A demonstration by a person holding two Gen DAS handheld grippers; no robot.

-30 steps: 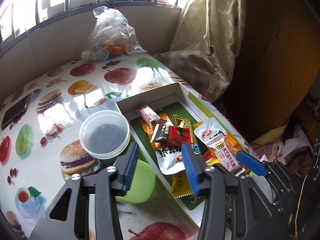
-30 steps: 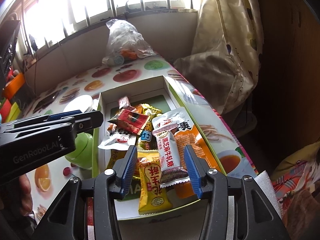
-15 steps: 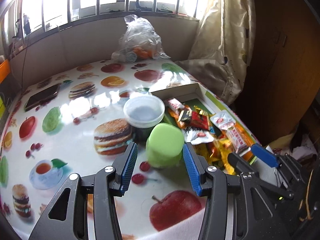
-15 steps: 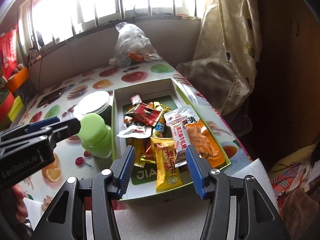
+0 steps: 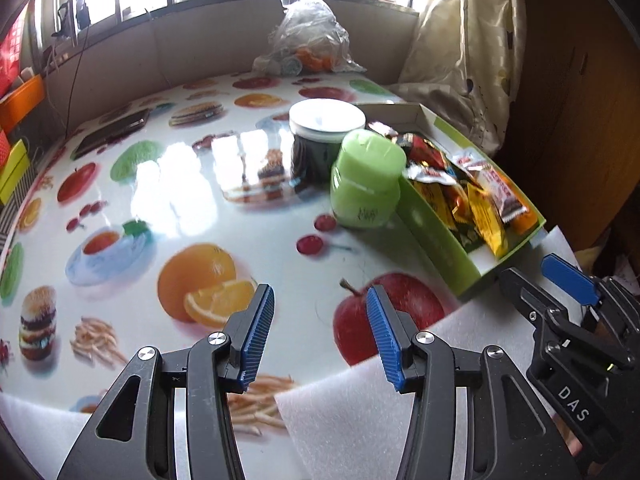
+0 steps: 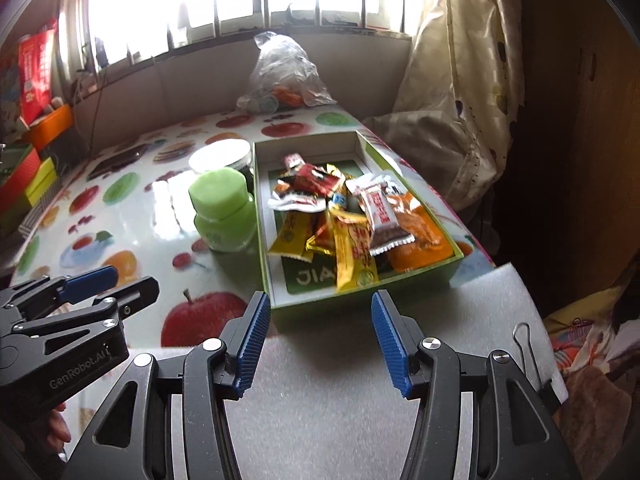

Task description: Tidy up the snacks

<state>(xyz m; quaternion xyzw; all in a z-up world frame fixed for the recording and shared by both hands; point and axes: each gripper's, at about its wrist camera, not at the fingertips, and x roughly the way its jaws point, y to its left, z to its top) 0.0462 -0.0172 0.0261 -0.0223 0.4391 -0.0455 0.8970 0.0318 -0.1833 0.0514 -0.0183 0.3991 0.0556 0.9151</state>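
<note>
Snacks boxed as both grippers pull back

Both the left gripper (image 5: 320, 334) and right gripper (image 6: 318, 338) stand wide open, holding nothing, now drawn back from a second ago. The snacks (image 6: 344, 216) lie heaped in the green box (image 6: 408, 276), suggesting the sorting is nearly finished.

Wrapped snacks fill a shallow green-and-white cardboard box (image 6: 416, 278) at the table's right edge.
Red, yellow, orange and white foil snack packets (image 6: 352, 216) lie jumbled and overlapping inside; a green plastic jar (image 6: 224, 210) stands upright, touching the box's left wall.
</note>
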